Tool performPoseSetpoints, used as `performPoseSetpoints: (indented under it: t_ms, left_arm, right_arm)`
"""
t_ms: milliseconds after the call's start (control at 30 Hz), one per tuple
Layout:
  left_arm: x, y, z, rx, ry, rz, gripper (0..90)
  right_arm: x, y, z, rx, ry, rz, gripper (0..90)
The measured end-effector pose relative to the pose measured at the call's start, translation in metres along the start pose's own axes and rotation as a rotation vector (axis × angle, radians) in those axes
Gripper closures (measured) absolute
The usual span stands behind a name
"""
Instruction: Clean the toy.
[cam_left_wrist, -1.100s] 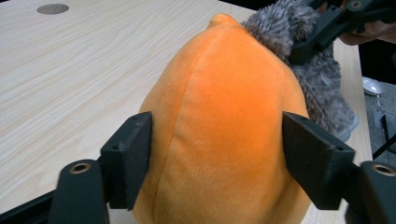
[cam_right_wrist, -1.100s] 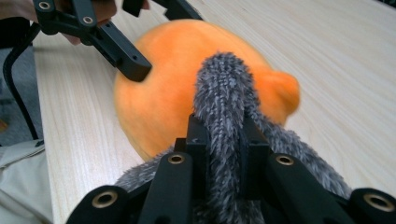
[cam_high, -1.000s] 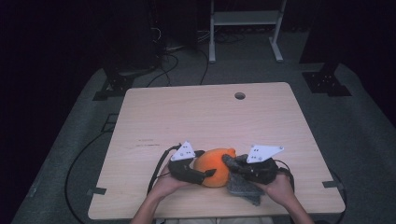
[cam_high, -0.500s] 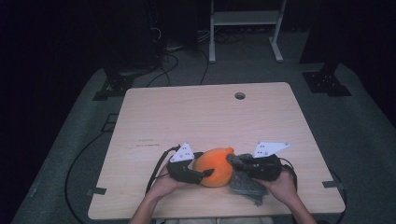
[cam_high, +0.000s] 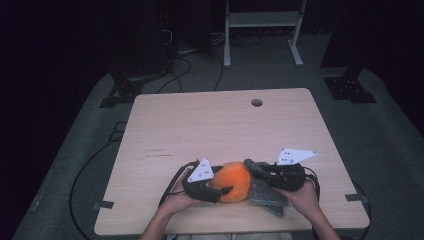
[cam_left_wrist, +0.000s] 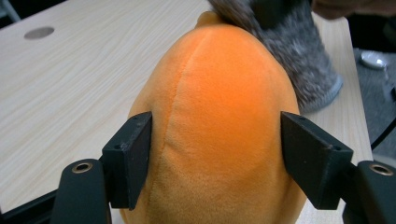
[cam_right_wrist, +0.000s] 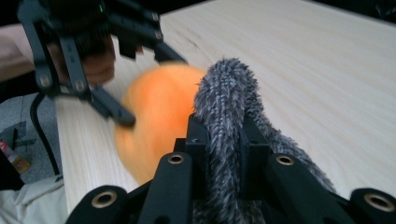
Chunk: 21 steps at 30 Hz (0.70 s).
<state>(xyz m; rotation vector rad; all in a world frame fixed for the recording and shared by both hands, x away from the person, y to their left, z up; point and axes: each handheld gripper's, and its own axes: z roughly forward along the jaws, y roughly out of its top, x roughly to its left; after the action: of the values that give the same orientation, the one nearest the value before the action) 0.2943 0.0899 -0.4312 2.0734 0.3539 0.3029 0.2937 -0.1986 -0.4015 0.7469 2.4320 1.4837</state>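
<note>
Here the orange plush toy (cam_high: 234, 181) sits near the tabletop's (cam_high: 220, 125) front edge, between both tools: left tool (cam_left_wrist: 215, 154) just closing around it, pads touching; right tool (cam_right_wrist: 219, 140) pinches grey furry cloth (cam_right_wrist: 226, 116) draped rightward.

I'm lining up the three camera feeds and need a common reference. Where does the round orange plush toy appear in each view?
High view: the round orange plush toy lies near the table's front edge, between the two grippers.
Left gripper view: it sits in the centre, between the two black jaws.
Right gripper view: it is left of centre, blurred, behind the clamped grey fuzzy cloth.
Shared landmark: that grey cloth, touching the toy's side in all views.
</note>
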Motion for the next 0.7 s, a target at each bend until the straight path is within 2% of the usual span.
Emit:
performPoseSetpoints:
  t_ms: [100,133,200,233,300,333,400,467,500,567,633,667,700]
  left_arm:
    - [0.002,-0.003,-0.001,-0.015,-0.012,-0.015,29.5]
    - [0.002,-0.002,-0.001,-0.014,-0.012,-0.008,29.5]
    - [0.001,-0.002,-0.001,-0.013,-0.014,0.000,29.5]
    - [0.000,-0.001,0.000,-0.013,-0.015,0.005,29.5]
    - [-0.002,-0.001,0.001,-0.008,-0.024,0.026,29.4]
    - [-0.003,0.000,0.001,-0.008,-0.022,0.032,29.4]
    - [-0.002,-0.001,0.000,-0.007,-0.022,0.029,29.6]
    - [-0.002,-0.002,-0.001,-0.010,-0.021,0.021,29.7]
    - [-0.001,-0.002,0.000,-0.013,-0.023,0.015,29.7]
    - [-0.002,-0.001,0.000,-0.007,-0.029,0.029,29.6]
    - [-0.004,0.000,0.002,-0.011,-0.036,0.032,29.6]
    - [-0.004,0.000,0.002,-0.011,-0.036,0.032,29.6]
    - [-0.006,-0.001,0.003,-0.016,-0.037,0.037,29.6]
  right_arm:
    - [-0.008,-0.009,0.005,0.055,-0.007,0.037,77.2]
    - [-0.011,-0.011,0.005,0.066,-0.008,0.051,77.2]
    - [-0.012,-0.012,0.002,0.066,-0.007,0.062,77.1]
    - [-0.012,-0.012,0.000,0.058,-0.009,0.059,77.1]
    - [-0.005,-0.002,-0.006,-0.017,0.023,0.043,77.0]
    - [-0.002,0.001,-0.005,-0.021,0.019,0.026,77.0]
    - [0.000,0.002,-0.001,0.004,0.005,0.009,77.0]
    - [-0.003,-0.001,0.001,0.023,-0.001,0.025,77.1]
    - [-0.009,-0.008,0.001,0.063,-0.024,0.048,77.1]
    - [-0.014,-0.012,-0.003,0.074,-0.039,0.068,77.1]
    - [-0.012,-0.007,-0.008,0.024,-0.021,0.072,77.0]
    - [-0.012,-0.007,-0.008,0.024,-0.021,0.072,77.0]
    - [-0.006,0.002,-0.008,-0.006,-0.006,0.039,76.9]
